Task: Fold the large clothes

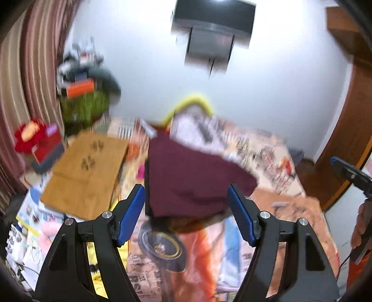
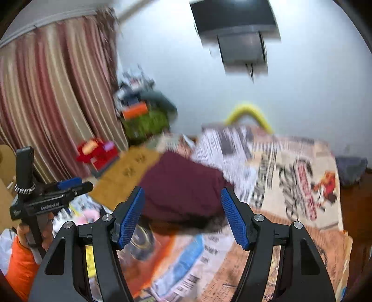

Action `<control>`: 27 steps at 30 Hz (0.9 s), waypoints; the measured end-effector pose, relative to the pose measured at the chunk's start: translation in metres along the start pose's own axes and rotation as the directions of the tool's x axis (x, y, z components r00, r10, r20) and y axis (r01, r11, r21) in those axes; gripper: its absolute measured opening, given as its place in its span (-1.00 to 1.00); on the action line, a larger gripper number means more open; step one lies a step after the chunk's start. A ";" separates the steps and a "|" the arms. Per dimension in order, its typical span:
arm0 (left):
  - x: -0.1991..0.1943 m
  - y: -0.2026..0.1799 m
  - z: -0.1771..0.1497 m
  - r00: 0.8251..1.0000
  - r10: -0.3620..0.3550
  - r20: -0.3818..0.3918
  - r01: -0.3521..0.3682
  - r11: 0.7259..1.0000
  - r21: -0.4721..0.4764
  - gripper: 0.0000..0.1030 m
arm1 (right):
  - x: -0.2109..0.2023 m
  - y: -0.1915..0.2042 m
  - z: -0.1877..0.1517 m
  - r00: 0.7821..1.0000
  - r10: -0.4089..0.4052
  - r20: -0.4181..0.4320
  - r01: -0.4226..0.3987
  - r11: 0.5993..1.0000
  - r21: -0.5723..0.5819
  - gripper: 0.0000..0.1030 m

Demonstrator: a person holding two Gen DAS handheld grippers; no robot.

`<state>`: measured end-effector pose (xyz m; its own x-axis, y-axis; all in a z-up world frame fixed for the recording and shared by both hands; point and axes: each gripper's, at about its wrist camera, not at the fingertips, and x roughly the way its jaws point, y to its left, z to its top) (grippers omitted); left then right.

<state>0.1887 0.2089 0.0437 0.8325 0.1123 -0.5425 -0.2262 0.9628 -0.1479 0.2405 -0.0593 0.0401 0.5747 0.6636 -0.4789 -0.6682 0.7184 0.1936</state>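
Observation:
A maroon garment lies folded in a compact rectangle on a bed with a printed comic-pattern sheet. It also shows in the right wrist view. My left gripper is open and empty, held above the near edge of the garment. My right gripper is open and empty too, above the garment's near edge. The left gripper shows at the left of the right wrist view. The right gripper's tip shows at the right edge of the left wrist view. Both views are motion-blurred.
A brown cardboard sheet lies left of the garment. A red toy and a cluttered green stand sit by the striped curtain. A TV hangs on the white wall. A wooden door is at right.

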 end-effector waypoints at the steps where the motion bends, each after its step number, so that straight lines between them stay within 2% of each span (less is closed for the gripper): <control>1: -0.019 -0.007 0.002 0.999 -0.007 0.048 0.006 1.000 0.014 0.40 | -0.010 0.005 0.002 0.999 0.012 0.034 -0.012 1.000 -0.002 0.26; 4: -0.066 -0.024 0.001 0.985 -0.025 0.170 0.018 0.999 0.041 0.40 | -0.042 0.018 0.004 0.990 0.046 0.130 -0.044 0.999 -0.013 0.28; 7: -0.102 -0.037 -0.003 0.966 -0.060 0.253 0.047 0.997 0.056 0.40 | -0.074 0.032 0.002 0.972 0.067 0.223 -0.060 0.998 -0.037 0.30; 10: -0.131 -0.050 -0.012 0.940 -0.062 0.335 0.037 0.996 0.082 0.40 | -0.099 0.048 -0.007 0.951 0.076 0.300 -0.058 0.996 -0.068 0.33; 14: -0.160 -0.063 -0.031 0.903 -0.056 0.426 0.017 0.995 0.095 0.42 | -0.116 0.063 -0.021 0.928 0.086 0.362 -0.058 0.994 -0.090 0.49; 15: -0.166 -0.064 -0.036 0.895 -0.045 0.444 0.004 0.996 0.095 0.46 | -0.118 0.068 -0.025 0.923 0.078 0.376 -0.045 0.994 -0.095 0.55; 17: -0.172 -0.068 -0.045 0.879 -0.007 0.477 -0.039 0.996 0.085 0.79 | -0.119 0.073 -0.031 0.916 0.051 0.398 -0.013 0.995 -0.098 0.71; 19: -0.178 -0.072 -0.055 0.861 0.028 0.507 -0.078 0.994 0.079 0.89 | -0.118 0.076 -0.036 0.913 0.029 0.407 0.012 0.995 -0.098 0.86; 21: -0.181 -0.076 -0.061 0.857 0.038 0.514 -0.096 0.991 0.087 0.93 | -0.112 0.078 -0.038 0.915 0.007 0.404 0.034 0.995 -0.096 1.00; 27: -0.182 -0.084 -0.072 0.853 0.061 0.518 -0.127 0.987 0.093 0.99 | -0.106 0.078 -0.037 0.921 -0.069 0.385 0.105 0.992 -0.073 1.00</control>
<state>0.0201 0.0900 0.0951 0.9584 0.2821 -0.0441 -0.2824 0.9593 0.0002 0.1101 -0.0815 0.0738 0.7566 0.6418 -0.1248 -0.6372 0.7666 0.0791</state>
